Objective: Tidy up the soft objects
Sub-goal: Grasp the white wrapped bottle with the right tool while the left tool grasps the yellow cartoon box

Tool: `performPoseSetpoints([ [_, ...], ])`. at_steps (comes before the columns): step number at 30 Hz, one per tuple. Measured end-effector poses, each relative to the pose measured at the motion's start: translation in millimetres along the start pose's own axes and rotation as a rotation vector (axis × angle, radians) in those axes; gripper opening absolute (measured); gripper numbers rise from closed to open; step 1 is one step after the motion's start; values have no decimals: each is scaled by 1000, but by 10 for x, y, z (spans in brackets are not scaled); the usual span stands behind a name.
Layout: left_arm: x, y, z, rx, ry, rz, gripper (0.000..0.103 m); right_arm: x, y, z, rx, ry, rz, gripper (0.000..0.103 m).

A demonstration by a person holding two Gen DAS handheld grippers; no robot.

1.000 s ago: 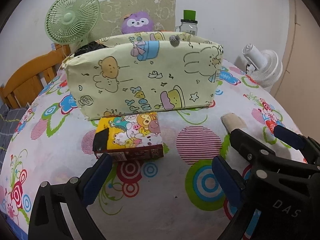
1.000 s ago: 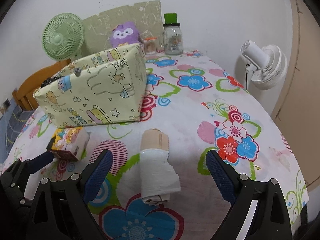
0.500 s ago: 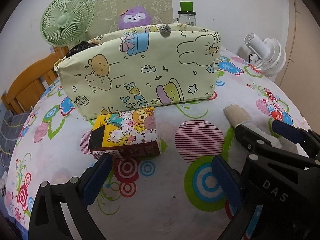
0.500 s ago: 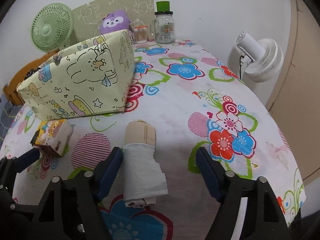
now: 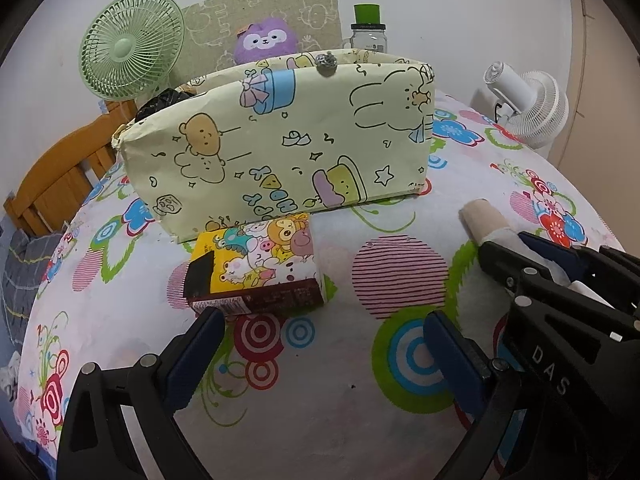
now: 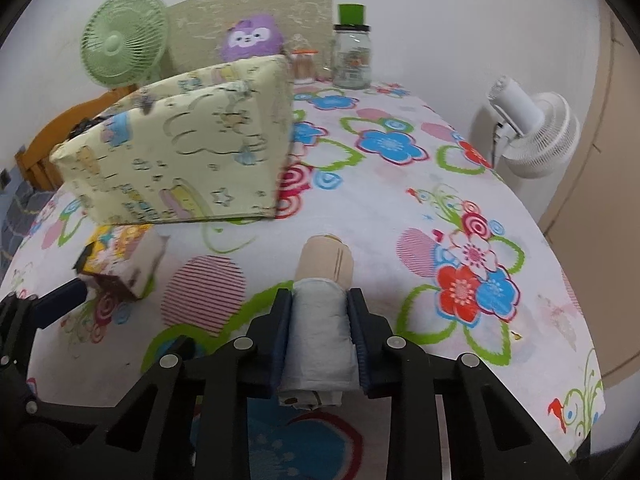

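Note:
A rolled white and beige cloth (image 6: pixel 318 320) lies on the flowered tablecloth. My right gripper (image 6: pixel 319 330) is shut on its white part; the beige end (image 5: pixel 482 222) sticks out ahead. My left gripper (image 5: pixel 320 352) is open and empty, just in front of a cartoon-printed tissue pack (image 5: pixel 260 266). Behind the pack stands a pale yellow cartoon-printed fabric bin (image 5: pixel 280 140), open at the top, also in the right wrist view (image 6: pixel 180 156). Something dark (image 5: pixel 164 102) shows at the bin's left end.
A green fan (image 5: pixel 130 46), a purple plush (image 5: pixel 265 42) and a green-lidded jar (image 6: pixel 352 50) stand at the back of the table. A white fan (image 6: pixel 532 128) stands off the right edge. A wooden chair (image 5: pixel 60 184) is at the left.
My right gripper moved forward over the rolled cloth and closed on it. My left gripper moved a little nearer the tissue pack and stayed open.

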State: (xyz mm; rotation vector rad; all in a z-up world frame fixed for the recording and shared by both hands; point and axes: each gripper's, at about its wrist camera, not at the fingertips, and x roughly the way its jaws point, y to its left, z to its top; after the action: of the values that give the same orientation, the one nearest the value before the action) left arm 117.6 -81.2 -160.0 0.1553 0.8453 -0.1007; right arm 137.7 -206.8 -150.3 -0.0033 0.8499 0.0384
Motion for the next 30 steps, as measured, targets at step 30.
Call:
performPoseSetpoints([
  [30,199,376,208,-80,34,45,100,-37,369,258,-43,-43,39,30],
])
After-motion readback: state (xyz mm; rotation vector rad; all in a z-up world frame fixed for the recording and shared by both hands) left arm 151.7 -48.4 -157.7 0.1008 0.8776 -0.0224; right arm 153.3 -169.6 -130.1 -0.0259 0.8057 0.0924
